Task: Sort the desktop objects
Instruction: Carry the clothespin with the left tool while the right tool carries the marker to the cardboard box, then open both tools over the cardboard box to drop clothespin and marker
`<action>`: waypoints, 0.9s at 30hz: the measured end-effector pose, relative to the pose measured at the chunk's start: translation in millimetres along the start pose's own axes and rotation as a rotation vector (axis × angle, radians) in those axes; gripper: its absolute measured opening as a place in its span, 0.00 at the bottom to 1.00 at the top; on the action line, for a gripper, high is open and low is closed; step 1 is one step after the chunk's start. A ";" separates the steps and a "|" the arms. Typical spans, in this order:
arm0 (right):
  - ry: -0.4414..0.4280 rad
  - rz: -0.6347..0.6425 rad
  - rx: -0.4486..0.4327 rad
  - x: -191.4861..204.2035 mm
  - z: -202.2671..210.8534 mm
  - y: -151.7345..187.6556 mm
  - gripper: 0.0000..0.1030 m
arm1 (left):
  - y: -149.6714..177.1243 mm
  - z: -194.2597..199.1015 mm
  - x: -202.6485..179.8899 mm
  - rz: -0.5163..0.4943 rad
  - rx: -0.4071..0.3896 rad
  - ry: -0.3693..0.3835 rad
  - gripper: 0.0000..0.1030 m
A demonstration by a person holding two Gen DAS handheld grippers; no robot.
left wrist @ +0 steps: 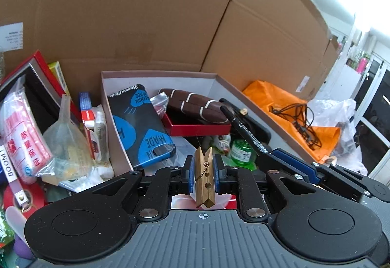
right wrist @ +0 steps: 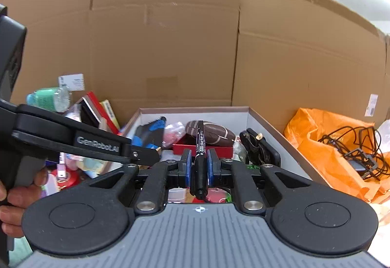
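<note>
My left gripper (left wrist: pixel 204 171) is shut on a wooden clothespin (left wrist: pixel 204 177), held upright over the near end of the open white box (left wrist: pixel 107 107). My right gripper (right wrist: pixel 198 165) is shut on a black marker pen (right wrist: pixel 200 158) that points forward over the same box (right wrist: pixel 268 126); the pen (left wrist: pixel 243 129) and the right gripper's finger also show in the left wrist view. In the box lie a blue and black phone case (left wrist: pixel 141 126), a brown striped pouch (left wrist: pixel 195 104) on a red tray (left wrist: pixel 197 128), a black phone (right wrist: pixel 260 148) and a green item (left wrist: pixel 242 152).
Left of the box lies a pile: a red-edged box (left wrist: pixel 36 87), plastic bags (left wrist: pixel 65 143), small cartons (left wrist: pixel 87 117), a green bottle (right wrist: pixel 48 97). Right of it is an orange bag (left wrist: pixel 287 107) with black cables (right wrist: pixel 353 146). Tall cardboard boxes (left wrist: pixel 146 12) stand behind.
</note>
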State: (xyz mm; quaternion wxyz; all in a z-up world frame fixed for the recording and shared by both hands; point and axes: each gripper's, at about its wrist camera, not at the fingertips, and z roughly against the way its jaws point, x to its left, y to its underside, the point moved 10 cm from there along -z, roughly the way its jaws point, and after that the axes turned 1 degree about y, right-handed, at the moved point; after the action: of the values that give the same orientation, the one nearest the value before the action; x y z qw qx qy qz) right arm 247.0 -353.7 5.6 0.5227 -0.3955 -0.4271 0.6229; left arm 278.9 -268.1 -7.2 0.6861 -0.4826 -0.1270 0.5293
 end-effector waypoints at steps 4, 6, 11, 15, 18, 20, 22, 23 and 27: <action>-0.012 -0.016 0.018 -3.9 -16.4 7.5 0.16 | -1.2 -8.2 6.4 0.010 -0.002 -0.007 0.35; -0.007 -0.019 0.026 -4.8 -20.9 11.1 0.16 | -3.4 -5.9 9.1 0.029 -0.025 -0.007 0.58; -0.008 -0.028 0.039 -5.9 -23.0 15.1 0.40 | -1.9 -2.5 8.7 0.027 -0.041 0.013 0.74; -0.002 -0.020 0.028 -5.3 -19.3 14.7 0.64 | -0.3 1.9 5.6 0.026 -0.054 0.033 0.88; -0.002 -0.003 0.019 -2.7 -15.3 14.5 0.78 | -1.6 8.9 -0.1 -0.006 -0.090 0.031 1.00; -0.006 -0.002 0.014 -1.3 -12.6 14.0 0.93 | -2.5 14.9 -4.7 -0.040 -0.112 0.008 1.00; -0.006 -0.002 0.012 -0.2 -9.8 13.5 0.97 | -1.3 18.5 -8.5 -0.071 -0.117 0.000 1.00; -0.005 0.000 0.013 0.5 -8.7 13.7 0.99 | -0.3 20.5 -9.8 -0.080 -0.116 0.003 1.00; 0.004 0.020 0.021 4.4 -5.1 15.5 1.00 | 4.6 24.3 -11.0 -0.080 -0.108 0.003 1.00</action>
State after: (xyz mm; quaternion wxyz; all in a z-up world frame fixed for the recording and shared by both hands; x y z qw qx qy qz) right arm 246.4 -350.0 -10.9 0.5212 -0.3955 -0.4157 0.6318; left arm 255.0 -264.7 5.0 0.6798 -0.5144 -0.1737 0.4931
